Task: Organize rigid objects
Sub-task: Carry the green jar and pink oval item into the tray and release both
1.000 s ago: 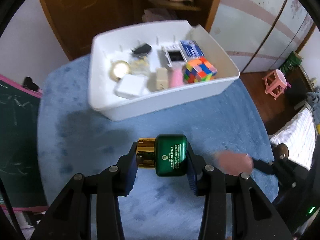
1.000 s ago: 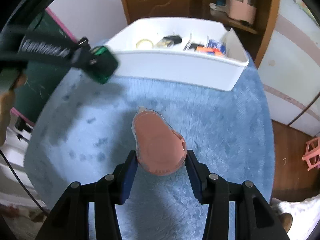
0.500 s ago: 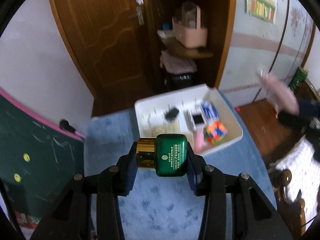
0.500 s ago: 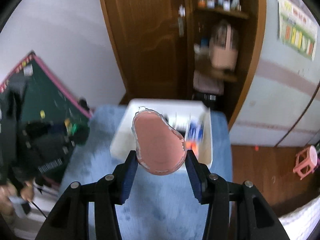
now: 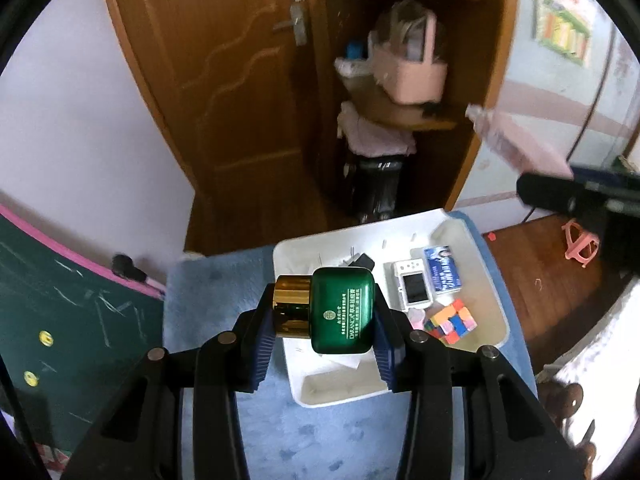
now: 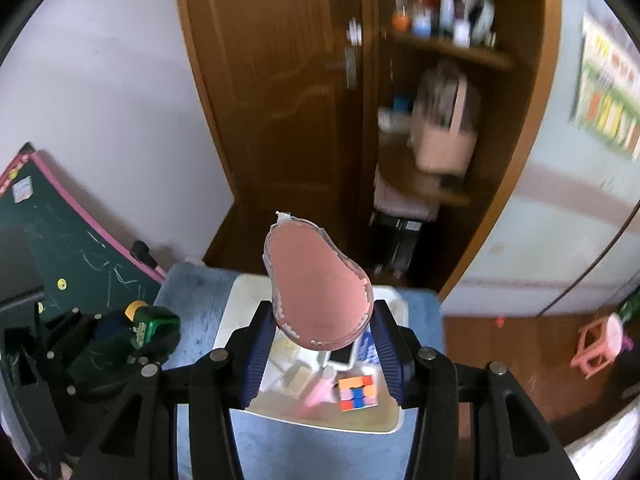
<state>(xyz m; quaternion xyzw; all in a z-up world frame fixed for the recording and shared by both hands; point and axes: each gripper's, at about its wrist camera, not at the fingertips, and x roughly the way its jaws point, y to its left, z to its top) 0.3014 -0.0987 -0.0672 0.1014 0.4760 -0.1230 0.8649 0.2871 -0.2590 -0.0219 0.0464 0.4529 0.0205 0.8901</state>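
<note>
My left gripper (image 5: 325, 322) is shut on a green bottle with a gold cap (image 5: 332, 311), held sideways high above the white bin (image 5: 490, 280). My right gripper (image 6: 320, 332) is shut on a pink pear-shaped case with a clear rim (image 6: 316, 284), also high over the white bin (image 6: 236, 312). In the bin lie a colour cube (image 5: 450, 320), a small white device (image 5: 414, 286) and a blue card box (image 5: 442, 270). The right wrist view shows the left gripper with the green bottle (image 6: 148, 326) at lower left.
The bin rests on a blue carpeted round table (image 5: 320, 436). A green chalkboard with a pink frame (image 5: 60, 308) leans at the left. Behind stand a brown door (image 5: 224, 80) and a corner shelf with a pink basket (image 5: 408, 68). A pink stool (image 6: 600, 340) stands on the wood floor.
Both grippers have risen well above the table with their objects; the bin looks smaller and farther below. The door and shelf have come into view.
</note>
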